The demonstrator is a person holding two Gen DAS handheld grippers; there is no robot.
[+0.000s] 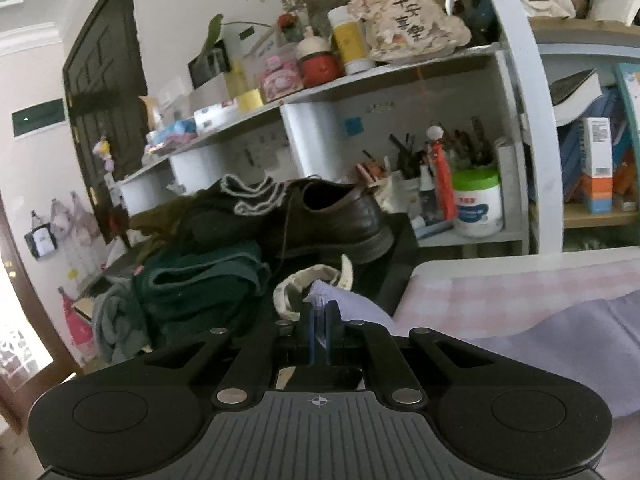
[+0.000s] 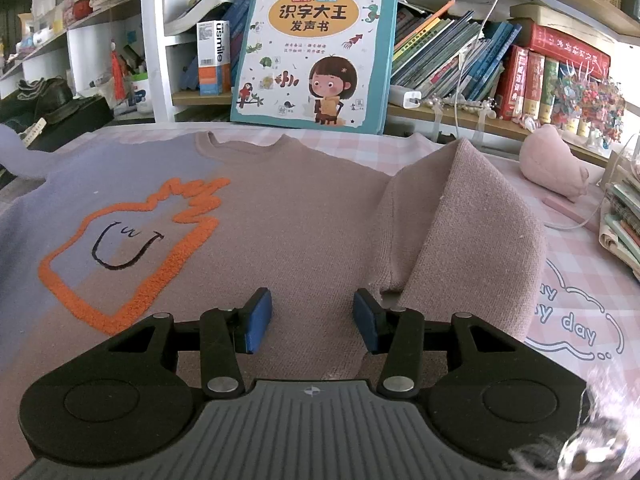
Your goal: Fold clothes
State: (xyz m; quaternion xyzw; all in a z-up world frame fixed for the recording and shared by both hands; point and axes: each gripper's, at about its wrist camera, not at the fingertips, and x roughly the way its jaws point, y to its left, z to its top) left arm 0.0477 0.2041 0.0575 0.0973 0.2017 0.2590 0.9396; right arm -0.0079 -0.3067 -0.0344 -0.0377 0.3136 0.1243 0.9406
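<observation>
A sweater [image 2: 288, 216], lavender on its left and dusty pink on its right, lies flat on the pink checked table cover [image 2: 580, 280], with an orange fuzzy outline and a drawn smile [image 2: 120, 248] on its front. Its right sleeve [image 2: 464, 232] is folded inward and stands up in a ridge. My right gripper [image 2: 312, 320] hovers open just above the sweater's lower middle, nothing between its blue pads. My left gripper [image 1: 319, 320] is shut on the lavender sleeve [image 1: 352, 308], held up off the table's left edge. The lavender cloth [image 1: 560, 344] trails away to the right.
Left of the table, a black box carries a brown leather shoe [image 1: 340, 216], dark green clothes [image 1: 200, 284] and a cream strap. Shelves with jars and books stand behind. A teal picture book [image 2: 316, 48] leans at the table's back edge; a pink plush [image 2: 556, 164] and stacked books sit right.
</observation>
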